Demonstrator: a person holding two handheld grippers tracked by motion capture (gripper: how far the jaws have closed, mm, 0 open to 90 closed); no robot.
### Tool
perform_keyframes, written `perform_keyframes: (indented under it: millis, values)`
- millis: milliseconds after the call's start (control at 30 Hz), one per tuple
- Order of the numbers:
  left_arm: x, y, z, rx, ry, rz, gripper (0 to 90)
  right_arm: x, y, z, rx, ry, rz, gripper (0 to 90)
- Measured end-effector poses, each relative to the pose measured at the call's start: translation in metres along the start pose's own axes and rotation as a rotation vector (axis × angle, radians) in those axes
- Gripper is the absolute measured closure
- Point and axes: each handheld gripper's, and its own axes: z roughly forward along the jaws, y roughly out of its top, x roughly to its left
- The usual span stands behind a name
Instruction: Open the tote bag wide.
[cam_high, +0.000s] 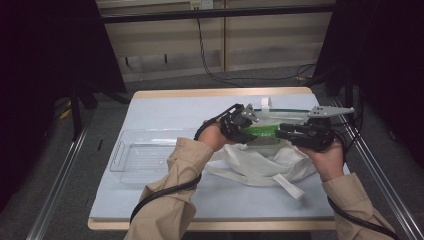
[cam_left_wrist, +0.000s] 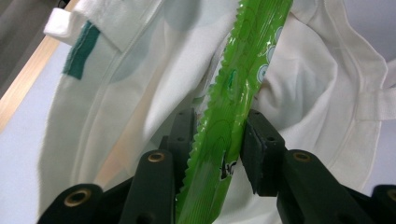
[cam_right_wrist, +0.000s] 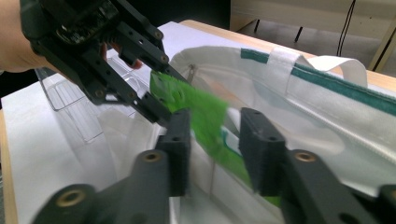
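Observation:
A green snack packet (cam_high: 262, 131) hangs over the open mouth of a white tote bag (cam_high: 260, 160) with green trim. In the left gripper view my left gripper (cam_left_wrist: 217, 140) is shut on the packet (cam_left_wrist: 238, 79), both pads against its crinkled sides. The right gripper view has my right gripper (cam_right_wrist: 217, 140) open: the blurred packet (cam_right_wrist: 201, 109) passes between its pads with a gap on the right side. From above, the left gripper (cam_high: 250, 131) and right gripper (cam_high: 280, 132) face each other over the bag.
A clear plastic tray (cam_high: 145, 155) lies at the left of the pale blue table (cam_high: 165, 107). The bag's straps (cam_high: 287, 186) trail toward the front edge. Dark frames and cables stand behind the table.

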Motion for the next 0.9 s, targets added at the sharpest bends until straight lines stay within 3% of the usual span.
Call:
perform_keyframes:
  millis: [33, 333, 667, 900]
  values:
    - [0.0, 0.0, -0.001, -0.004, 0.003, -0.003, 68.4, -0.001, -0.002, -0.001, 0.006, -0.018, 0.003, 51.1]
    - [0.005, 0.0, -0.012, 0.01, 0.042, -0.002, 74.0, -0.009, -0.016, 0.001, 0.017, -0.045, 0.015, 28.0]
    - [0.006, 0.0, -0.027, 0.029, 0.067, -0.015, 84.9, -0.004, -0.029, 0.012, 0.046, -0.052, -0.028, 18.1]
    - [0.007, 0.006, -0.038, 0.028, 0.072, -0.023, 85.6, -0.003, -0.038, 0.02, 0.075, -0.047, -0.034, 12.3]
